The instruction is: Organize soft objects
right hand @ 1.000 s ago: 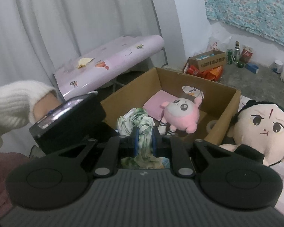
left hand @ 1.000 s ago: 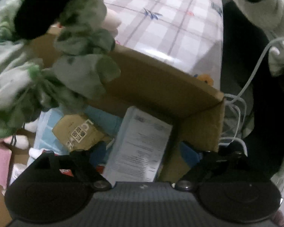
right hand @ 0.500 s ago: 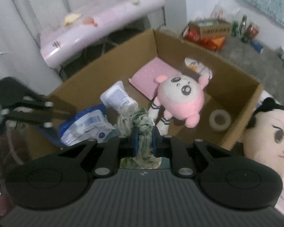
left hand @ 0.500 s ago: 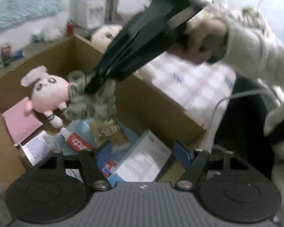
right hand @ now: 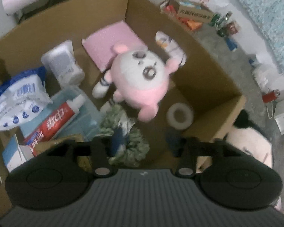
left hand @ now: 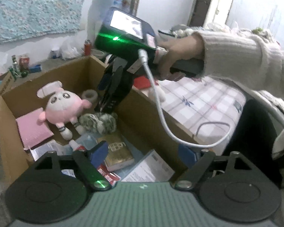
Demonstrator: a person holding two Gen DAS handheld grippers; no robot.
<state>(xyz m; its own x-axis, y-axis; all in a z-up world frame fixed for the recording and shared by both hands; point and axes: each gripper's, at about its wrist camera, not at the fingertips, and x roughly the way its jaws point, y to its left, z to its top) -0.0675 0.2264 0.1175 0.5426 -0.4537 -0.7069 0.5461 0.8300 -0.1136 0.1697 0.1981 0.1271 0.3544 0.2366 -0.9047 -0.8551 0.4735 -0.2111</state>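
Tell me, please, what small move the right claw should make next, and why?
Probably lift straight up out of the cardboard box. The right claw is open, and the green scrunchie already lies on the box floor beside the pink plush.

Matt cardboard box (right hand: pixel 208 60), fuzzy plush toy (right hand: pixel 142 83)

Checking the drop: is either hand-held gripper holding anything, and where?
Nothing. The left hand-held gripper and right hand-held gripper are open; the green fabric lies in the box.

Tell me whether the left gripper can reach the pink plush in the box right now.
Probably yes: the left gripper is open and empty, the pink plush lies uncovered, though the right gripper hangs close beside it.
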